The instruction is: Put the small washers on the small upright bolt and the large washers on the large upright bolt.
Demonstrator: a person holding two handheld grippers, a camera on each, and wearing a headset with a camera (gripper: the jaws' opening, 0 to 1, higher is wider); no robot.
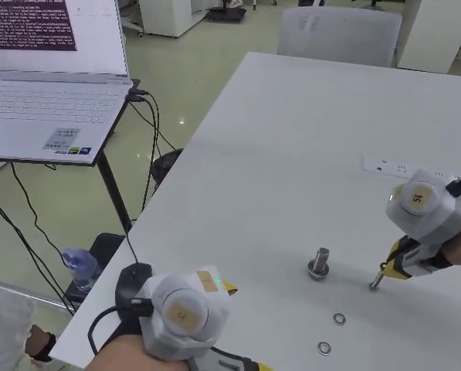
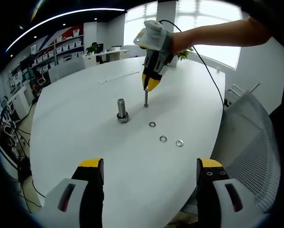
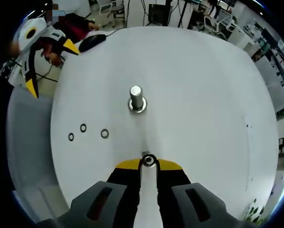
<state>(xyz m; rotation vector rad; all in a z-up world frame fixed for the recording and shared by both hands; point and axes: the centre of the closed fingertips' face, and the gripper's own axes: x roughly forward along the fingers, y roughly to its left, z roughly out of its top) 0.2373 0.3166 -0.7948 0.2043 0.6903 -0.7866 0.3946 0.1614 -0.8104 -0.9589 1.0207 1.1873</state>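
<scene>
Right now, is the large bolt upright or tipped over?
Upright: the large bolt stands head-down on the white table, shank pointing straight up.

Our left gripper (image 2: 150,166) and right gripper (image 3: 149,164) look the same tbh: pale grey plastic shells, black jaws with yellow tips, a round tan sticker (image 1: 181,313) on the back, and a black cable (image 1: 106,318) trailing off each.

This looks like an open office or a lab room. Ahead of the left tongs (image 2: 149,175) stretches a wide white oval tabletop (image 2: 84,142). Beyond it are wall shelves with boxes (image 2: 68,45) and large bright windows (image 2: 199,23). Beyond the right tongs (image 1: 392,269) lies a white power strip (image 1: 400,168), and farther off stands a grey office chair (image 1: 338,35). Left of the left tongs, an open white laptop (image 1: 45,100) sits on a black stand with black cables (image 1: 149,124).
</scene>
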